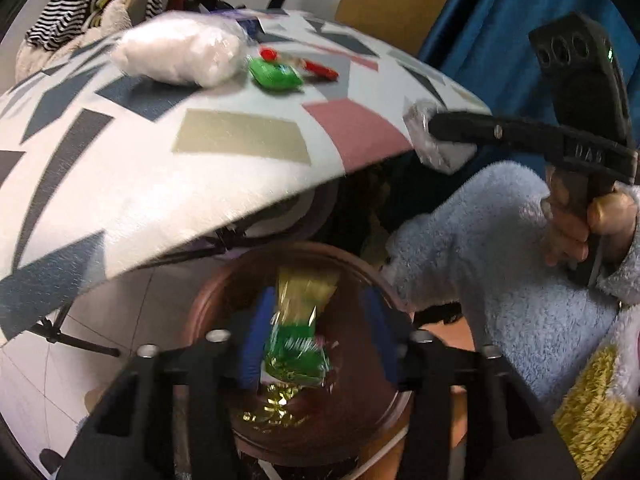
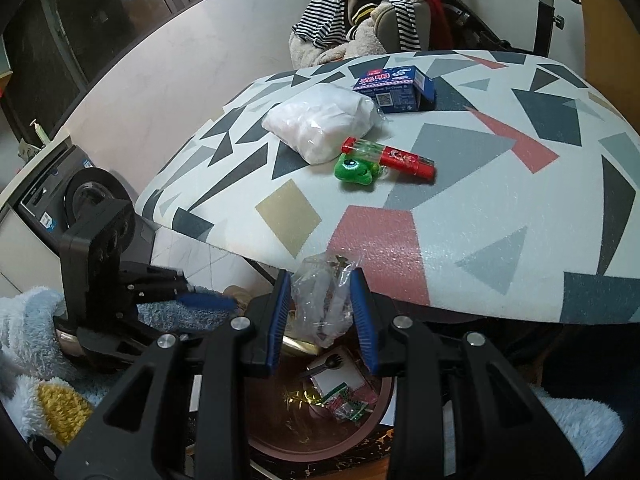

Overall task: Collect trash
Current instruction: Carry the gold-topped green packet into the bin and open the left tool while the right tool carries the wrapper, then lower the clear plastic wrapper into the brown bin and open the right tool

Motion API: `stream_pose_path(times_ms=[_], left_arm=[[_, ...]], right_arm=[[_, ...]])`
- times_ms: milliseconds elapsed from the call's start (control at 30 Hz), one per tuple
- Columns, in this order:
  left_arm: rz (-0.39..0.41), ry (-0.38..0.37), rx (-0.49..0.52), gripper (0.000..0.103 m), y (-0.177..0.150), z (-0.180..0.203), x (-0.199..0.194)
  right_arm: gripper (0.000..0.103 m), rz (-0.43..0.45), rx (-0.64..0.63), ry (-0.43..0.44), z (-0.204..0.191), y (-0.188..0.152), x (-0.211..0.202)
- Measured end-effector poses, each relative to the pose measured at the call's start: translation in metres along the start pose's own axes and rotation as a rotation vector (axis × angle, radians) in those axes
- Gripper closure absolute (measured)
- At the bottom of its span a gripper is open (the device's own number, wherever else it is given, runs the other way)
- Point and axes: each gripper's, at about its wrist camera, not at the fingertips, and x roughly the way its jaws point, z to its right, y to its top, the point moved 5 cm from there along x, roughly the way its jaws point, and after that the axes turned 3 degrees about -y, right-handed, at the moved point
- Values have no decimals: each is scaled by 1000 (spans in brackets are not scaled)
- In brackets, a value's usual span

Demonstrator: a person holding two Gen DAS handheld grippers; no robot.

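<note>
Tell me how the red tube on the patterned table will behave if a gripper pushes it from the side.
The red tube looks round and lies on its side, so it would probably roll. It seems small and light. The green toy touches it and may block or shift.

Left fingers (image 1: 256,332) parted, right fingers (image 2: 362,312) clamped.
</note>
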Motion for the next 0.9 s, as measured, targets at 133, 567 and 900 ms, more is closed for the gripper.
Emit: stream_pose_path(times_ms=[133, 567, 900], left_arm=[[57, 37, 0, 42, 8, -4, -15], [236, 134, 12, 16, 6, -11, -85], [338, 203, -108, 7, -9, -38, -114]], right_arm=[[69, 0, -6, 3, 0, 0, 1], [69, -96, -110, 41, -29, -10, 30], [69, -291, -218, 51, -62, -46, 112]])
